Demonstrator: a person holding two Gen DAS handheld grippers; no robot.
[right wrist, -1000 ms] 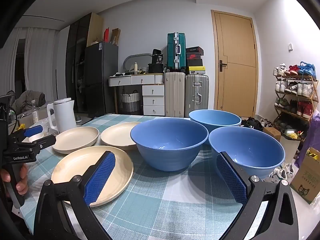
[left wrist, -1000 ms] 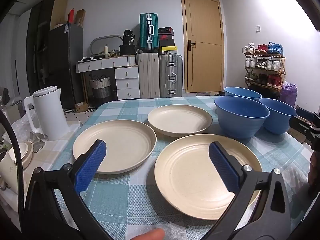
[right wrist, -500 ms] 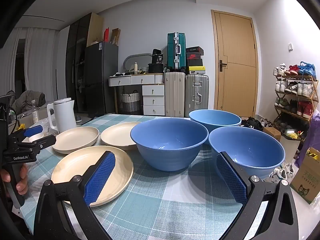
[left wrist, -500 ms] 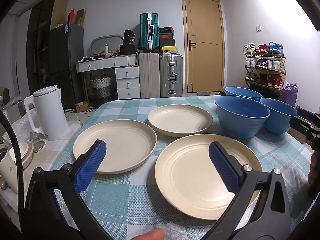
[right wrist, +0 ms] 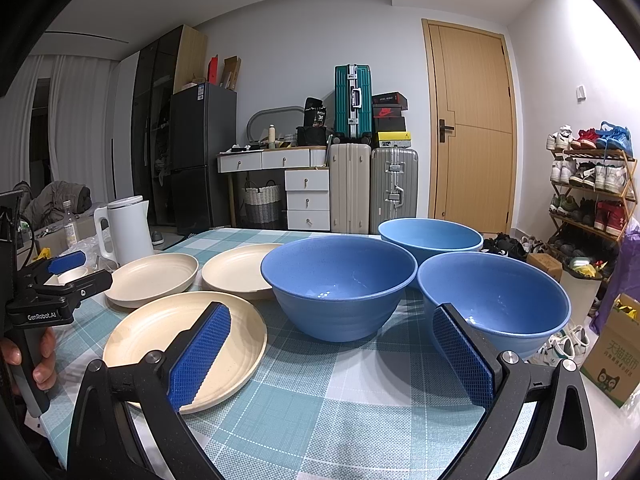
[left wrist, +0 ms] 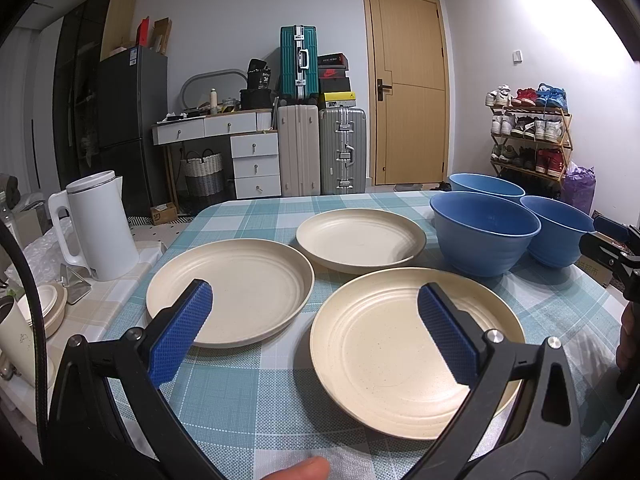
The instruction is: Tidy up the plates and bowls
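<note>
Left gripper [left wrist: 314, 328] held wide open, empty, above the checked tablecloth [left wrist: 256, 396]; one cream plate [left wrist: 416, 350] lies under its right finger, another [left wrist: 230, 290] under its left, a third [left wrist: 360, 244] farther ahead. Right gripper [right wrist: 330, 354] likewise wide open and empty, three blue bowls [right wrist: 338, 286] just ahead, none touched.

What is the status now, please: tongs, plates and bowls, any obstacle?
Left tongs open, empty; right tongs open, empty. Three cream plates and three blue bowls separate on the table, none stacked. Nothing blocking.
</note>
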